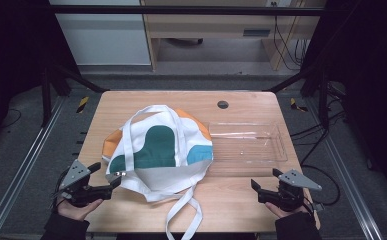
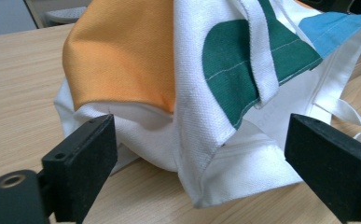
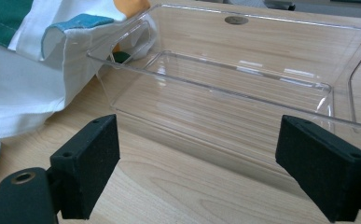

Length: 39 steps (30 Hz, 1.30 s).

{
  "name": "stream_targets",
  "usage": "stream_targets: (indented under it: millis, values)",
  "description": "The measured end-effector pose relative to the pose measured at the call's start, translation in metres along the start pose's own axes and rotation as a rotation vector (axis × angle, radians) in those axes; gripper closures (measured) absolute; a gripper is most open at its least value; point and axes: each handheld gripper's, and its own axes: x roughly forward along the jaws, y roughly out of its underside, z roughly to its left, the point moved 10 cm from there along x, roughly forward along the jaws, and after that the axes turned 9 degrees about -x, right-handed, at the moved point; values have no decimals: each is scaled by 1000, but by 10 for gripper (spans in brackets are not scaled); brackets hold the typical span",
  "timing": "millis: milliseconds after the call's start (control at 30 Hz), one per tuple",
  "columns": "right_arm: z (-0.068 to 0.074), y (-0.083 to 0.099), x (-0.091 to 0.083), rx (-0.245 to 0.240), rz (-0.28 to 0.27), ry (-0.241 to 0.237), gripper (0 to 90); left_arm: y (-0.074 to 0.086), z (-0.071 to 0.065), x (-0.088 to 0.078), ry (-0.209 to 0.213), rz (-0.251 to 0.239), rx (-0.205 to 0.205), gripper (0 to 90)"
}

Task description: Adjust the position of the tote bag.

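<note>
A white cloth tote bag (image 1: 158, 150) with green, orange and blue patches lies crumpled in the middle of the wooden table (image 1: 241, 200), its straps trailing over the near edge. A clear plastic bin (image 1: 247, 142) stands empty just right of it. My left gripper (image 1: 106, 179) is open at the bag's near left corner, and in the left gripper view that corner of the bag (image 2: 201, 116) lies just beyond the jaws, not pinched. My right gripper (image 1: 265, 179) is open near the table's front right, facing the clear bin (image 3: 243, 88) with nothing between its jaws.
A round grommet (image 1: 223, 104) sits in the tabletop at the back. Black frame bars stand at both sides of the table. A desk and cables lie beyond the far edge. Bare wood shows between the right gripper and the bin.
</note>
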Motion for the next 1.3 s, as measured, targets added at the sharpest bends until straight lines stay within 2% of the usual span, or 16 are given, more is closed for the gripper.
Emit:
stream_targets:
  millis: [67,200,467,800,1033,1300]
  values:
    - [0,1,0,-7,7,-4,157,3,0,1,-4,19,11,109]
    - [4,1,0,-14,7,-17,199,8,0,2,-6,35,7,153]
    - [16,-2,3,-43,13,-51,300,12,4,4,-14,44,-3,269]
    - [33,-8,9,-69,16,-99,417,9,6,3,-32,12,-9,410]
    - [44,-16,12,-77,5,-121,433,10,7,4,-37,15,-8,483]
    - [59,-27,18,-94,-18,-149,513,11,7,5,-45,18,-1,609]
